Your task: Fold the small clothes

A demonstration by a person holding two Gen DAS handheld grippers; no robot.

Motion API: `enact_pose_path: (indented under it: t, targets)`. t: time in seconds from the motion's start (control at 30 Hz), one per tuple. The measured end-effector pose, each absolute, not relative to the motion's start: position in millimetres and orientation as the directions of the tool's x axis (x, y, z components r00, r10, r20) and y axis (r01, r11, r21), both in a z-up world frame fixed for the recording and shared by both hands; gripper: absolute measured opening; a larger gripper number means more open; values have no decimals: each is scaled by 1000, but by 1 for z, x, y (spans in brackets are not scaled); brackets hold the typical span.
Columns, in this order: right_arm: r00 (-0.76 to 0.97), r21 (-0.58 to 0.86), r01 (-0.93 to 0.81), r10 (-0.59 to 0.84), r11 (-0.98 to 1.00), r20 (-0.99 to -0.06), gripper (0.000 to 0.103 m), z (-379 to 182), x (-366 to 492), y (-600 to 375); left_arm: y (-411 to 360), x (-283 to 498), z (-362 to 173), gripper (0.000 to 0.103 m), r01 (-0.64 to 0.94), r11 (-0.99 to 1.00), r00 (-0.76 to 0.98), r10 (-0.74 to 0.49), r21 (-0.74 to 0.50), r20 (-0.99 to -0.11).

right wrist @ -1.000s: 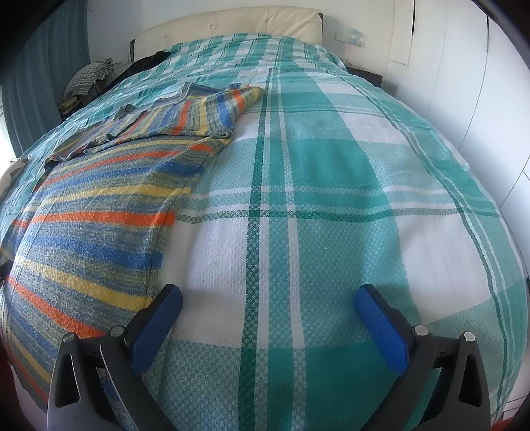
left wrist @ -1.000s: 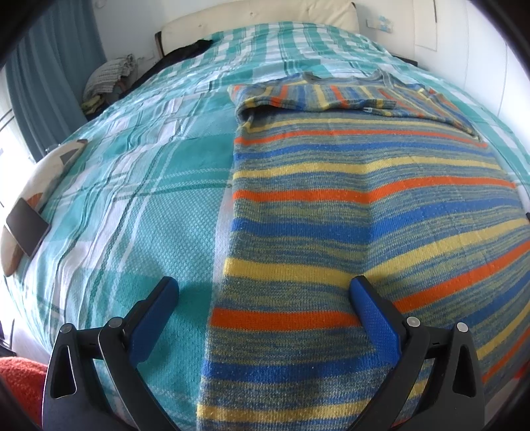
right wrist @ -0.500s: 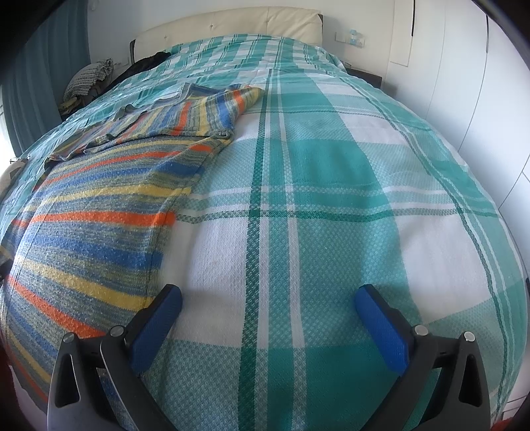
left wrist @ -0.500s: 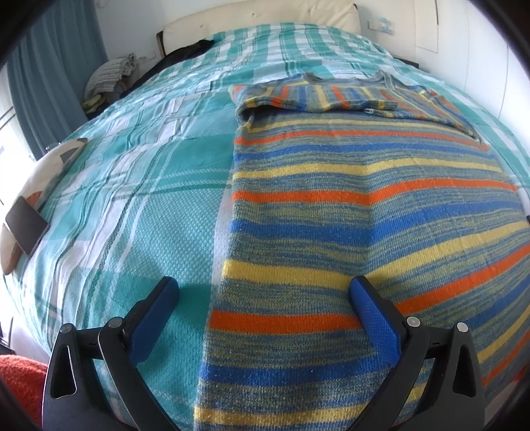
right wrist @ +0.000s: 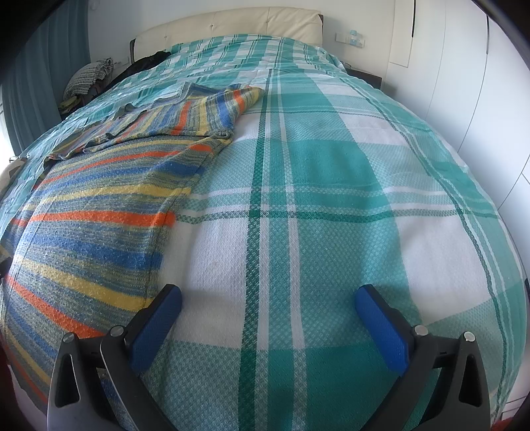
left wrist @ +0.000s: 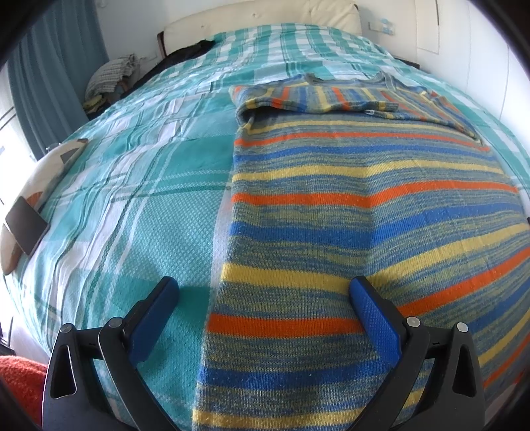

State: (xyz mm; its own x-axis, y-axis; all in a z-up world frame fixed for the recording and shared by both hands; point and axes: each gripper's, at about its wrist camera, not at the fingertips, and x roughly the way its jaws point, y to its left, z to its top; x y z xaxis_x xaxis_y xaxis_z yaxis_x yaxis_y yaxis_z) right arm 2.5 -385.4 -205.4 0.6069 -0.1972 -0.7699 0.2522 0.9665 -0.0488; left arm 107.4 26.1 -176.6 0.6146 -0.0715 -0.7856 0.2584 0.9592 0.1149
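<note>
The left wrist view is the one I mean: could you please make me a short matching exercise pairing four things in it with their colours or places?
Things:
1. striped sweater
2. bedspread
3. phone
4. headboard

Descriptions:
A. cream, at the far end
B. teal and white plaid
C. dark, at the left edge
D. orange, blue and yellow bands

Pairs: 1-D, 2-B, 3-C, 4-A

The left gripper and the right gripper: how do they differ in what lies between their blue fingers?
The left gripper straddles the left edge of the striped knitted sweater, while the right gripper frames mostly the teal-and-white checked bedspread. The left gripper's right finger is over the sweater; the right gripper's left finger is just beside the sweater's right edge. Both are wide open, hold nothing, and sit near the sweater's lower part.
</note>
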Motion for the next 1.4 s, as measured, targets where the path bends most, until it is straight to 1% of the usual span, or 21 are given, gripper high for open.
enact_pose_path:
  t: [0.77, 0.93, 1.03, 1.13, 1.2, 1.27, 1.33, 1.4]
  targets:
    - [610, -45, 254, -197, 966, -767, 103, -206, 1, -385, 31, 109, -170, 103, 282, 954, 586, -88, 101, -805]
    - [602, -52, 247, -195, 968, -774, 103, -205, 0, -385, 50, 110, -160, 102, 235, 966, 601, -58, 107, -797]
    - [578, -50, 222, -173, 974, -797, 103, -201, 3, -388, 74, 114, -149, 102, 173, 981, 611, -40, 84, -790]
    - [555, -35, 244, -169, 969, -814, 103, -185, 1, -396, 103, 117, -141, 102, 120, 992, 593, -38, 42, -804]
    - [587, 12, 254, -144, 967, -797, 103, -163, -6, -405, 118, 116, -140, 102, 115, 993, 547, -84, -25, -833]
    - [601, 87, 244, -80, 966, -795, 103, -137, -16, -414, 125, 111, -144, 102, 150, 981, 460, -181, -125, -869]
    - [571, 140, 204, -2, 969, -821, 103, -120, -23, -414, 115, 101, -152, 102, 227, 953, 348, -271, -199, -898]
    - [482, 184, 149, 91, 972, -872, 103, -116, -31, -403, 97, 88, -159, 101, 310, 928, 271, -293, -205, -917]
